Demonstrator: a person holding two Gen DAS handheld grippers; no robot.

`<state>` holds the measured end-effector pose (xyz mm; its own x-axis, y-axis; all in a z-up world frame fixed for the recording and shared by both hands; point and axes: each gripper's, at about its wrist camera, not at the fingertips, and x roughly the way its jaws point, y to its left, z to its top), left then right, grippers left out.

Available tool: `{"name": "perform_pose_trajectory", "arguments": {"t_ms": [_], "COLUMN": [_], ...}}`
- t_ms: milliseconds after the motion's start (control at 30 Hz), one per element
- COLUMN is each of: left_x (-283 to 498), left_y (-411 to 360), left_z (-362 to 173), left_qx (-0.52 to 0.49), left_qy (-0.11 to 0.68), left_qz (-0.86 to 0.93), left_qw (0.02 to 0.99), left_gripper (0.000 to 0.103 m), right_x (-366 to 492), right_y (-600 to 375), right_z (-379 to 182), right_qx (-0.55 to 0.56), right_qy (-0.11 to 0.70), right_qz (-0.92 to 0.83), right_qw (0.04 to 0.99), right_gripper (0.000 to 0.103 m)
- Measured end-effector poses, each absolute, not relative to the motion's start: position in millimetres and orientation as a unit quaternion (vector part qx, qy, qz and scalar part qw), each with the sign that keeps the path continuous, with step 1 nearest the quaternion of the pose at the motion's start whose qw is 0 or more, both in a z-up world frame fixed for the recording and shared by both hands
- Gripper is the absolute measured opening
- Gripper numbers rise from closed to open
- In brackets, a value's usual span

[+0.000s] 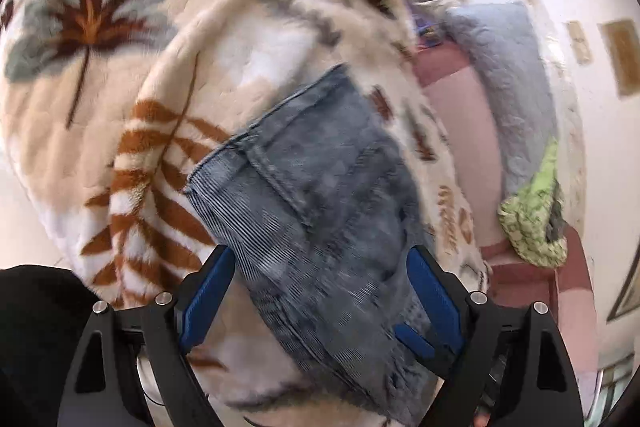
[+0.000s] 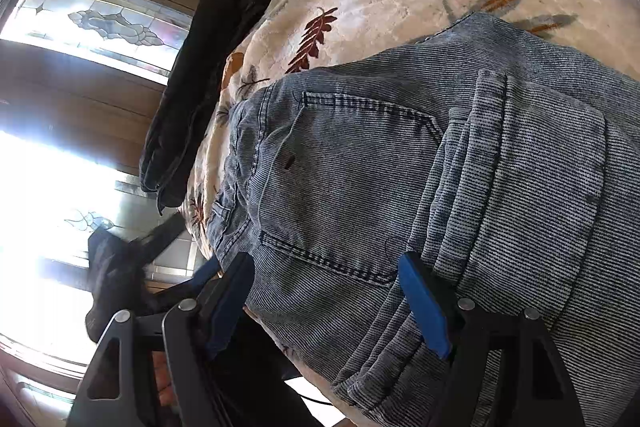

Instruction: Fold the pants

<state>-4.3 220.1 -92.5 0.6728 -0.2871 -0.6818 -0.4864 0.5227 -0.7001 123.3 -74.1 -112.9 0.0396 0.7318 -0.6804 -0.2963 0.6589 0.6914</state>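
Left gripper (image 1: 320,299): jaws spread wide, straddling the lower end of the jeans (image 1: 320,195). The blue pads (image 1: 430,291) stand at either side of the denim; no pinch is visible. The view is motion-blurred, so contact cannot be confirmed.

Right gripper (image 2: 326,301): jaws likewise spread, poised over the near edge of the jeans (image 2: 400,187), close to the back pocket (image 2: 360,187). One pad (image 2: 424,307) lies against a stack of folded denim layers; nothing is clamped.

Location: the jeans lie on the leaf-print blanket (image 1: 120,107), at its near edge. A black garment (image 2: 196,83) hangs over the blanket's far-left edge, well apart.

Progress, as a judgement: the jeans already form a compact, layered bundle, with several stacked fold edges visible in the right wrist view. The main folds appear done. Remaining work is probably a final fold or squaring of the bundle.
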Motion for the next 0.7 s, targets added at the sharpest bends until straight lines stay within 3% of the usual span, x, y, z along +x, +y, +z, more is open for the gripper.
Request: {"name": "perform_pose_trajectory", "arguments": {"t_ms": [233, 267, 300, 367, 500, 633, 700], "left_x": [1, 2, 8, 15, 11, 12, 12], "left_y": [228, 229, 228, 225, 230, 229, 228], "left_z": [-94, -94, -92, -93, -102, -104, -103], "left_qx": [-0.488, -0.486, -0.475, -0.436, -0.435, -0.42, -0.409], "left_qy": [0.375, 0.371, 0.372, 0.389, 0.386, 0.388, 0.39], "left_qz": [0.065, 0.065, 0.07, 0.081, 0.072, 0.067, 0.069], "left_qw": [0.785, 0.789, 0.795, 0.807, 0.81, 0.818, 0.822], "left_gripper": [0.088, 0.078, 0.053, 0.027, 0.026, 0.026, 0.027], "right_x": [125, 126, 128, 132, 150, 172, 174], "right_y": [-70, -69, -67, -64, -45, -19, -16], "right_z": [-111, -110, -106, -99, -82, -134, -119], "right_qx": [0.181, 0.179, 0.183, 0.2, 0.232, 0.205, 0.216], "right_qy": [0.594, 0.599, 0.608, 0.608, 0.599, 0.661, 0.66], "right_qz": [0.364, 0.361, 0.352, 0.362, 0.37, 0.315, 0.315], "right_qw": [0.695, 0.693, 0.688, 0.677, 0.672, 0.649, 0.647], "right_gripper": [0.078, 0.078, 0.078, 0.078, 0.078, 0.087, 0.092]}}
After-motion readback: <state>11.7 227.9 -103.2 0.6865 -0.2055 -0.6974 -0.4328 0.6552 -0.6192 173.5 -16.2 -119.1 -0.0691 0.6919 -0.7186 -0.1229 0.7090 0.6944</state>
